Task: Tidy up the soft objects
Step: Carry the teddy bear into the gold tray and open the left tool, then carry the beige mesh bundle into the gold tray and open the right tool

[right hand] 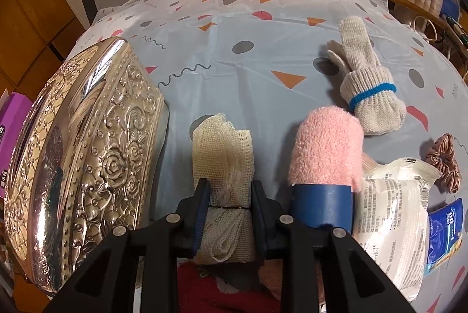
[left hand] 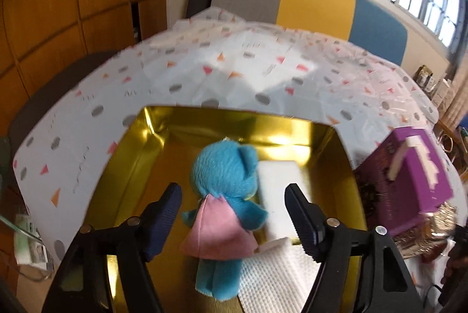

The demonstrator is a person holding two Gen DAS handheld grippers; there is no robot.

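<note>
Two jobs at once: blue plush (left hand: 225, 196) is dropped between wide-open left gripper (left hand: 234, 221) fingers into gold box (left hand: 131, 155); gauze roll (right hand: 225, 190) is pinched by right gripper (right hand: 229, 213), boxing needed next.

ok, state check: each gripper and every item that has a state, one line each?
left gripper: open, straddling the toy, not touching
blue plush toy: free, over the gold box
gold box: open, white items inside
right gripper: shut on gauze roll
gauze roll: rolled, tied with a band
embossed lid: off, lying on table
knit gloves: bundled with blue band
</note>
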